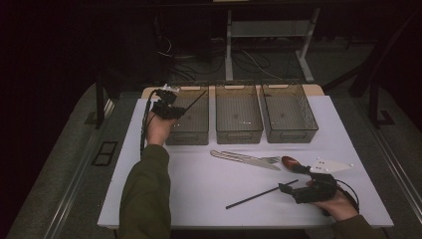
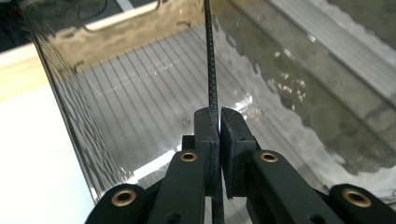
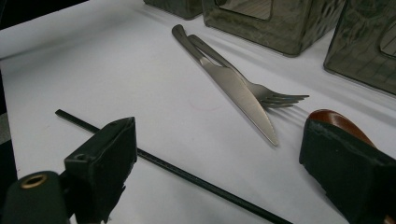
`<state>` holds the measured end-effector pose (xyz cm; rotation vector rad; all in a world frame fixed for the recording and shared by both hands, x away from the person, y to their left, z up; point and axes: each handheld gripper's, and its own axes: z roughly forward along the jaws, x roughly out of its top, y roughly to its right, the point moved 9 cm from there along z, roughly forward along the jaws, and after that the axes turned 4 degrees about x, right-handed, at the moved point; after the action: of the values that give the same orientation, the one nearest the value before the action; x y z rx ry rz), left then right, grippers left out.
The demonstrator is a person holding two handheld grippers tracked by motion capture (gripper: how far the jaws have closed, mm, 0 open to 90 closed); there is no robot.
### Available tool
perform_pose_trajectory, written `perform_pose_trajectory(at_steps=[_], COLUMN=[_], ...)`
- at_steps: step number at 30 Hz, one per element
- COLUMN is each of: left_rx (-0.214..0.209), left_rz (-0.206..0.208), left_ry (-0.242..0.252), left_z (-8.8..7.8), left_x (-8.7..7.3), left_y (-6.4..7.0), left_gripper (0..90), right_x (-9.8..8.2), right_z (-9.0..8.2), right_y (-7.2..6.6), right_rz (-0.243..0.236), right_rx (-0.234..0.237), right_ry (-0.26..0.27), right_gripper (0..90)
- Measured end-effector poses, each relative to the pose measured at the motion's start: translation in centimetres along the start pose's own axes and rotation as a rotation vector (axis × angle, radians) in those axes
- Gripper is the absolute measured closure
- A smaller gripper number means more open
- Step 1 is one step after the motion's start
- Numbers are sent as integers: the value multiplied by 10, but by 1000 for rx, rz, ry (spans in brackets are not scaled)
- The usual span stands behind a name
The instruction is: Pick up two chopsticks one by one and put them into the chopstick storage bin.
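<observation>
1. The left gripper [image 1: 171, 110] is clamped on a thin black chopstick [image 1: 195, 102]. In the left gripper view the jaws stand almost together with the stick pinched between them, its free end running straight out ahead.
2. That stick hangs over the left bin [image 1: 191, 130], the one nearest the worktop's far left corner. Its long axis slants from the jaws up and toward the far right of the bin, so the tip sits above the open top. In the left gripper view the ribbed bin floor [image 2: 140, 93] lies directly below the stick. My reading is that the coming move is a lowering and release into this bin, and it turns on keeping the stick's length inside the bin's long walls.
3. The right gripper [image 1: 298, 191] rests near the worktop's near right corner with its jaws wide apart and nothing between them.
4. A second chopstick [image 1: 261, 194] lies flat on the worktop just left of those jaws, its long axis running from the near centre up toward the gripper. In the right gripper view it passes beneath the left-hand jaw. The right hand is far the nearer one to it.
5. Just beyond lie a knife [image 1: 246, 160] and a fork [image 1: 259, 158], crossed and touching, with a red-brown spoon [image 1: 293, 163] beside them to the right.
6. The worktop [image 1: 199, 199] is a white board; two more bins [image 1: 239, 119] stand in a row along its far edge. The room beyond is dark, with cables on the floor.
</observation>
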<state>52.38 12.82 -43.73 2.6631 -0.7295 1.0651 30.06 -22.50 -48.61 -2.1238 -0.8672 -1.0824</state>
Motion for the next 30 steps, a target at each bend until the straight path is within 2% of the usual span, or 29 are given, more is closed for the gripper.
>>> perform_pose_trajectory(at_steps=[5,17,19,24,28,30], left_rx=[17,13,34,52,26,-3], left_rz=[-3,-3,3,15,40,55], left_ry=[-28,-68,-70,-46,-8,16], left_z=[2,10,10,5,-3,-8], left_x=[-3,-9,-10,-6,0,2], left_y=[-1,-1,-3,-4,1,6], left_gripper=[855,844,784,667,579,536], right_x=[0,1,1,1,1,0], right_z=[0,-1,-1,-1,-1,-1], right_y=[0,0,0,0,1,1], right_rz=[1,-1,-1,-2,-1,-1], right_rx=[0,0,0,0,-1,-2], right_ry=[1,3,2,4,4,1], right_gripper=[114,114,114,114,114,114])
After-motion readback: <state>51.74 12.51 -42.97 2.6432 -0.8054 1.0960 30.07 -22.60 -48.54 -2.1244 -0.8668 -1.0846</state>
